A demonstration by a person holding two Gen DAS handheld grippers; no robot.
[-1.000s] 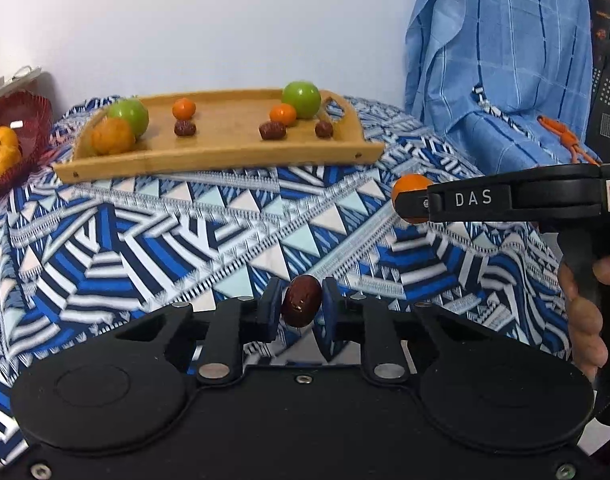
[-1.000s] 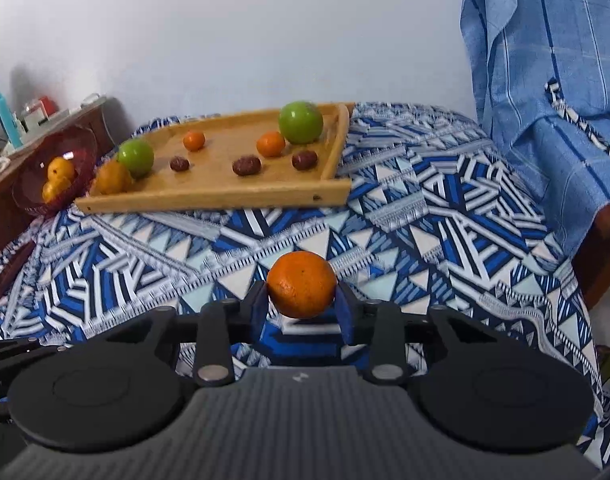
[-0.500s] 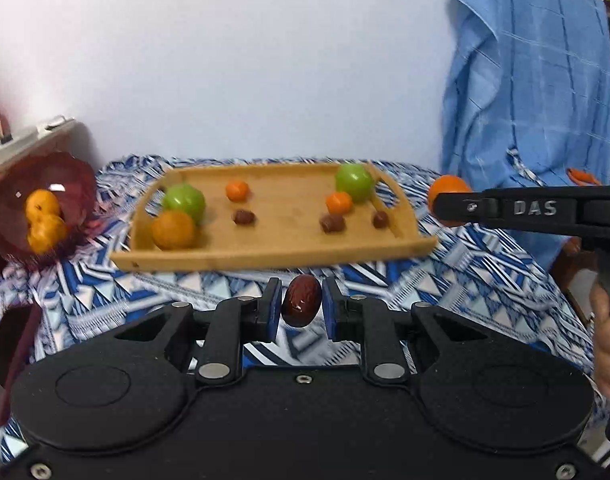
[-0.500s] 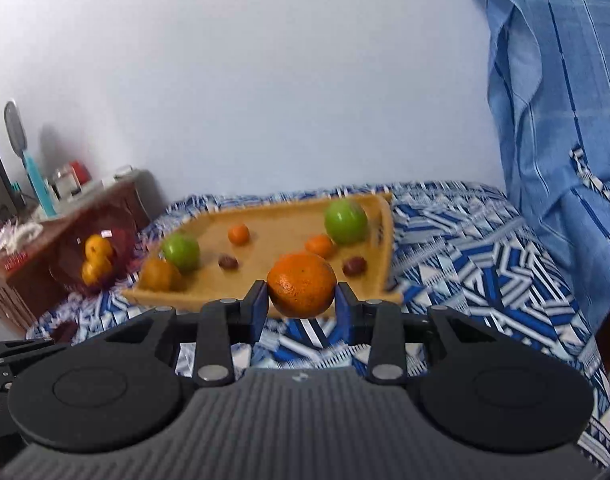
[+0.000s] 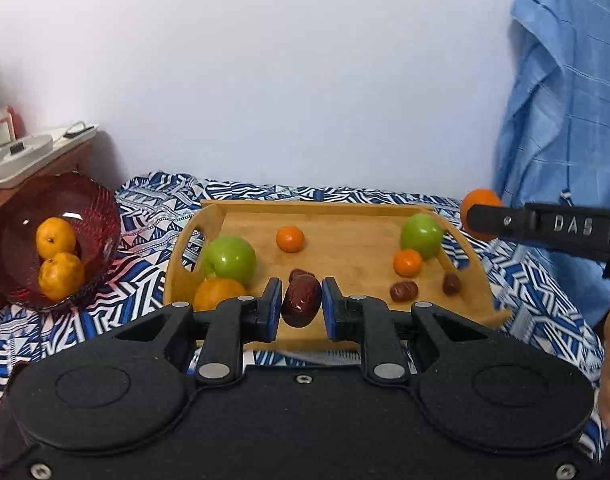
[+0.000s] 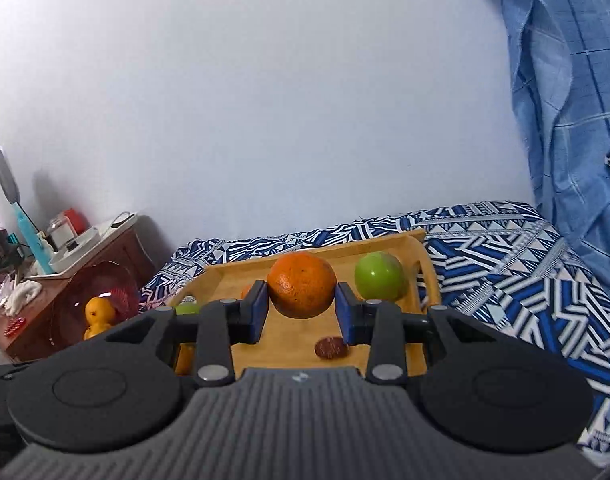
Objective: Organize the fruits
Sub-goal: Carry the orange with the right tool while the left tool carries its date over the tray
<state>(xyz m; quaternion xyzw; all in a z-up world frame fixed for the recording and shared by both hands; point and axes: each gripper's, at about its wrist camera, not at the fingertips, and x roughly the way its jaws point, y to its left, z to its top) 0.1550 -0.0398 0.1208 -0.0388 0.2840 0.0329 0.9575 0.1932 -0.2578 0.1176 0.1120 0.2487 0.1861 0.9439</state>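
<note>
My left gripper point(image 5: 301, 307) is clamped on a dark red date point(image 5: 301, 305), with the wooden tray point(image 5: 345, 240) just ahead of it. My right gripper point(image 6: 301, 307) pinches an orange point(image 6: 301, 284) over the tray's near edge, a green apple point(image 6: 379, 276) just beyond its right finger.

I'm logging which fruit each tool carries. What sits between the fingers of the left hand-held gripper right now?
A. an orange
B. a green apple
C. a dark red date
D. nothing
C: in the left wrist view the left hand-held gripper is shut on a dark red date, its blue pads pressing both sides, while the orange is clamped in the right hand-held gripper.
</note>
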